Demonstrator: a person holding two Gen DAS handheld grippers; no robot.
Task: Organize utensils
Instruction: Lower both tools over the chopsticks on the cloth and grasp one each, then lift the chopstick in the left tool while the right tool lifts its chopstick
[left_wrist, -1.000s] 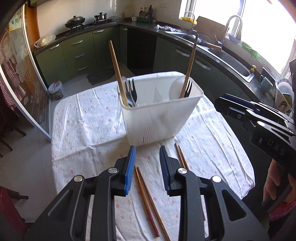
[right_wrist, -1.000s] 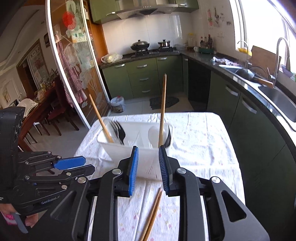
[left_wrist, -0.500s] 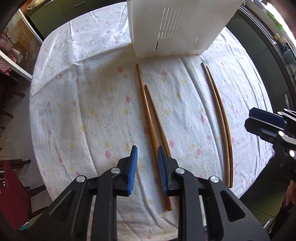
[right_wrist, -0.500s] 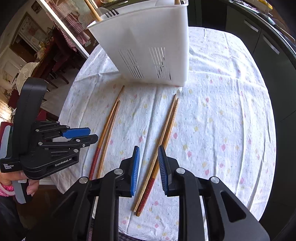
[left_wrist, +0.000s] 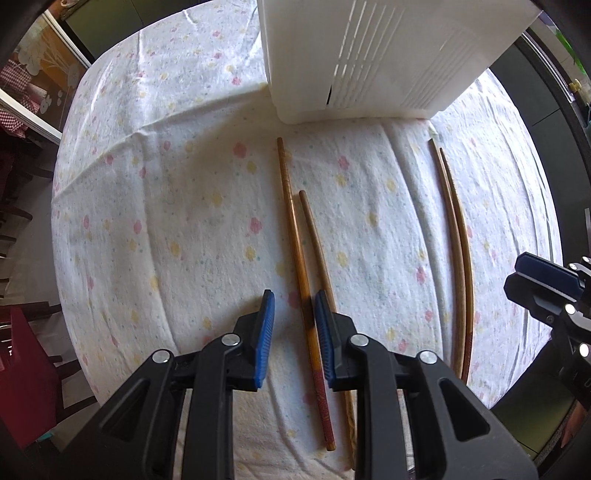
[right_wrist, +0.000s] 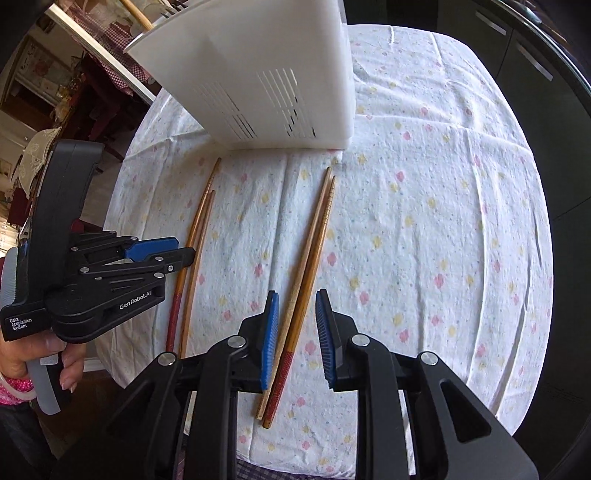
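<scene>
A white slotted utensil holder (left_wrist: 380, 55) stands at the far side of the table; it also shows in the right wrist view (right_wrist: 266, 74). Two pairs of wooden chopsticks lie on the floral tablecloth. My left gripper (left_wrist: 293, 332) is open, low over the left pair (left_wrist: 295, 236), with one red-ended stick between its jaws. My right gripper (right_wrist: 295, 332) is open, low over the right pair (right_wrist: 314, 243), both sticks between its jaws. The right pair also shows in the left wrist view (left_wrist: 458, 236), and the left pair in the right wrist view (right_wrist: 195, 236).
The round table's cloth (right_wrist: 424, 229) drops off at the near edge. Dark kitchen cabinets (right_wrist: 535, 55) lie to the right, and red chairs (left_wrist: 22, 354) stand to the left.
Both grippers have tilted down from the holder and dropped toward the table. Each now straddles a chopstick pair at its red end.
</scene>
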